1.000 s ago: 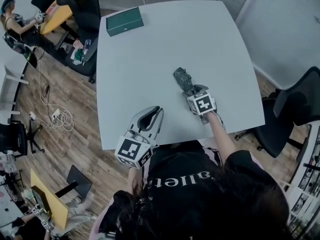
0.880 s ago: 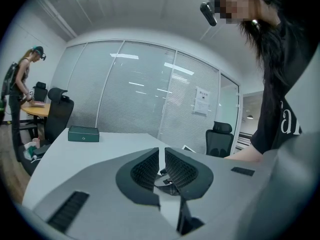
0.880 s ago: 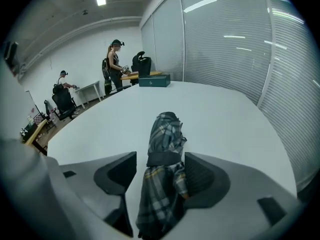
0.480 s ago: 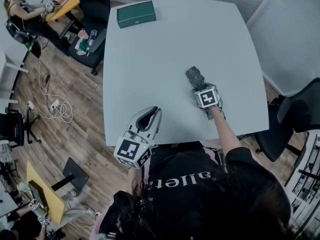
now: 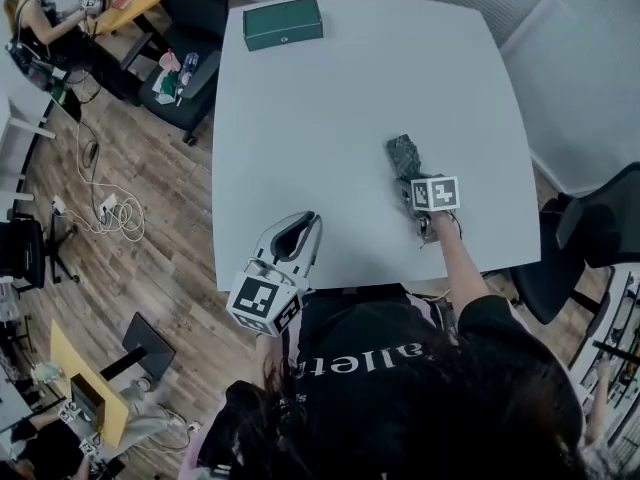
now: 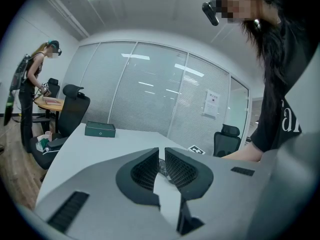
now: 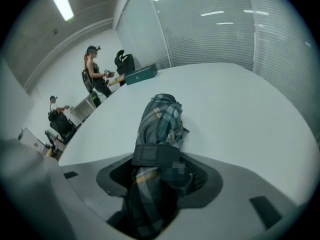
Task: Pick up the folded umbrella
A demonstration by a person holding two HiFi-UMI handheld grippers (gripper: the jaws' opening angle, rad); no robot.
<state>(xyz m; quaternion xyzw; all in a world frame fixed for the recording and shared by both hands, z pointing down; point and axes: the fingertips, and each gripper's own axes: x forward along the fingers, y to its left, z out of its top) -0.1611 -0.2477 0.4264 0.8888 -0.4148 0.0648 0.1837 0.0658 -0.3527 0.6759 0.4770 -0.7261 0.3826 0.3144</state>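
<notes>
The folded umbrella (image 5: 404, 153), dark plaid fabric with a black strap, lies on the white table (image 5: 330, 98) right of centre. My right gripper (image 5: 412, 182) points steeply down over its near end. In the right gripper view the umbrella (image 7: 160, 116) runs between the jaws of the right gripper (image 7: 160, 160), which are closing, and both pads touch its sides. It still rests on the table. My left gripper (image 5: 310, 220) hovers at the table's near edge, apart from the umbrella. The left gripper (image 6: 161, 156) is shut with nothing in it.
A green box (image 5: 283, 22) sits at the table's far edge, also seen as the green box (image 6: 100, 129) from the left gripper. Black office chairs stand at the right (image 5: 590, 228) and far left (image 5: 195, 63). Other people work at a desk beyond the far-left corner.
My right gripper has sunk onto the umbrella's near end and rolled, its marker cube now squarer to the view. My left gripper stays at the near table edge.
</notes>
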